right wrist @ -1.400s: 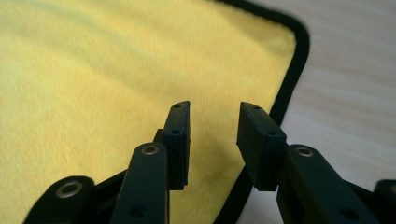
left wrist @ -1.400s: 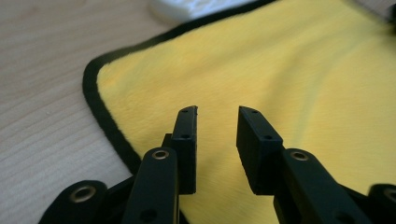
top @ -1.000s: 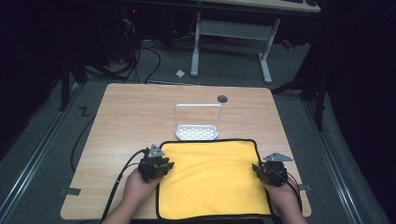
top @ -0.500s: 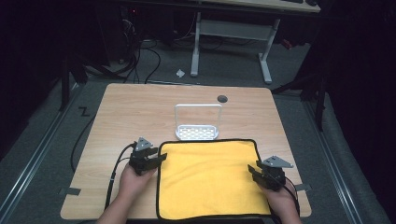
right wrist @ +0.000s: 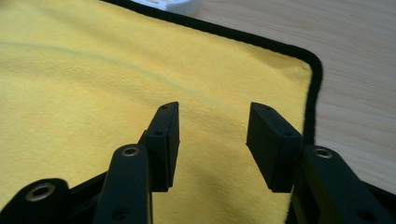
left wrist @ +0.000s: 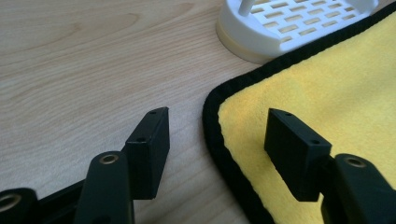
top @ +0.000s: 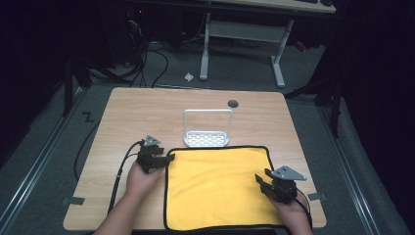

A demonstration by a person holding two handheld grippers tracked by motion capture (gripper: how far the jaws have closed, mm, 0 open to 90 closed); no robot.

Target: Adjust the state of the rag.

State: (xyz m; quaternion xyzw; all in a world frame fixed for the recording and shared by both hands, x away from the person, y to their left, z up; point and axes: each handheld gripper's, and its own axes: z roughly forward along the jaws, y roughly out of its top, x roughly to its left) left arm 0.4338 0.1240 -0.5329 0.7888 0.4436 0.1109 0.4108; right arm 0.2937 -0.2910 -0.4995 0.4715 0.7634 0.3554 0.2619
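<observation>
On the bench [top: 147, 112], near edge: yellow cloth [top: 218, 186], black-bordered, spread flat, its front hem at the bench's front edge.

Behind the cloth, touching its far hem: white rack [top: 207, 128], slotted base, upright wire loop.

Behind the rack, well apart from the cloth: dark round hole [top: 233, 103] in the bench top.

At the cloth's far left corner: left claw [top: 166, 157], held in a hand [top: 139, 178]. Jaws wide; one over bare wood, the other over the yellow, the black hem running between them. Nothing gripped. In the left gripper view the rack [left wrist: 299, 23] lies just beyond the corner.

Over the cloth's right side, toward its near corner: right claw [top: 259, 181], held in a hand [top: 293, 213], grey plate on top. Jaws wide, both above yellow, nothing gripped. In the right gripper view the cloth [right wrist: 116, 79] shows its far right corner ahead of the jaws.
</observation>
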